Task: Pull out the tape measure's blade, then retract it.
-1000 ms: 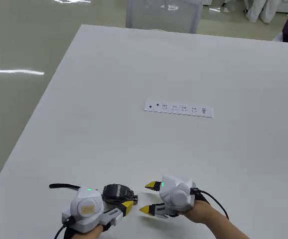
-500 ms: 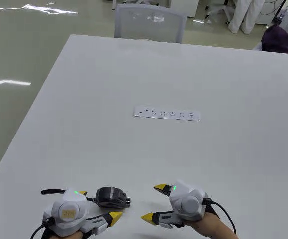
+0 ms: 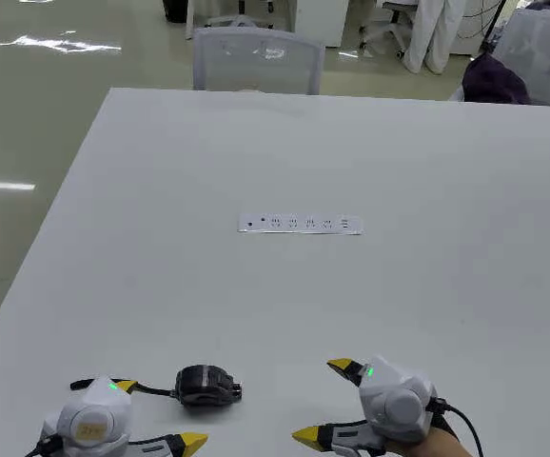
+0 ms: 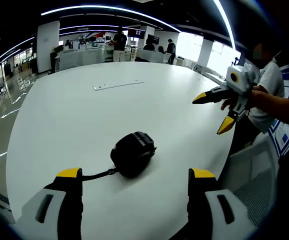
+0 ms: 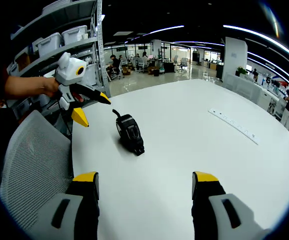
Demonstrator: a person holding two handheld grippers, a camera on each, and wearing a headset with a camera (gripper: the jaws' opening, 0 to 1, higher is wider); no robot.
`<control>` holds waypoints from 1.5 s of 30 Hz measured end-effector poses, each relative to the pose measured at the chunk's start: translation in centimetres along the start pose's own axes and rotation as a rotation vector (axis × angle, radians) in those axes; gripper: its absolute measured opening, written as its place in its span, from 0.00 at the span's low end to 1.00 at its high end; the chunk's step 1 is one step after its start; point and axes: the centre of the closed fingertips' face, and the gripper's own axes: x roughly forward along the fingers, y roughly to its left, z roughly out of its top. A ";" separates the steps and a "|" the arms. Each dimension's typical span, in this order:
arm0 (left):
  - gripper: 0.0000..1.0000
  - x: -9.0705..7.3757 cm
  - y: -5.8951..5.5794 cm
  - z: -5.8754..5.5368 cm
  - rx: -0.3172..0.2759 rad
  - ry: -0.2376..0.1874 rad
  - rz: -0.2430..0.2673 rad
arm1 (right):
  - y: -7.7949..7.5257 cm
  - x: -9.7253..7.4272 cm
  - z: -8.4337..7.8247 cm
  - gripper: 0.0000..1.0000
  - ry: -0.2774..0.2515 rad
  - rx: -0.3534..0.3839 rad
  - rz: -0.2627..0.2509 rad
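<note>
White counter (image 3: 256,314), near edge: black rubbery tape measure (image 3: 206,385) lies well short of white power strip (image 3: 300,225), strap (image 3: 151,390) toward left hand-held gripper (image 3: 159,413), blade mouth (image 5: 140,149) toward right hand-held gripper (image 3: 322,401). We judge left nearer. Both jaws wide, empty.

Black tape measure (image 3: 206,384) on table

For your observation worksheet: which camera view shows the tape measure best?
The left gripper view: the tape measure lies close and central, strap visible. The right gripper view shows it farther off; the head view shows it small, near the bottom edge.
</note>
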 end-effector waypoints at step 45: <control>0.99 -4.0 -0.3 -0.2 0.046 -0.040 -0.067 | 1.0 -6.1 -0.4 0.97 -0.053 0.102 -0.036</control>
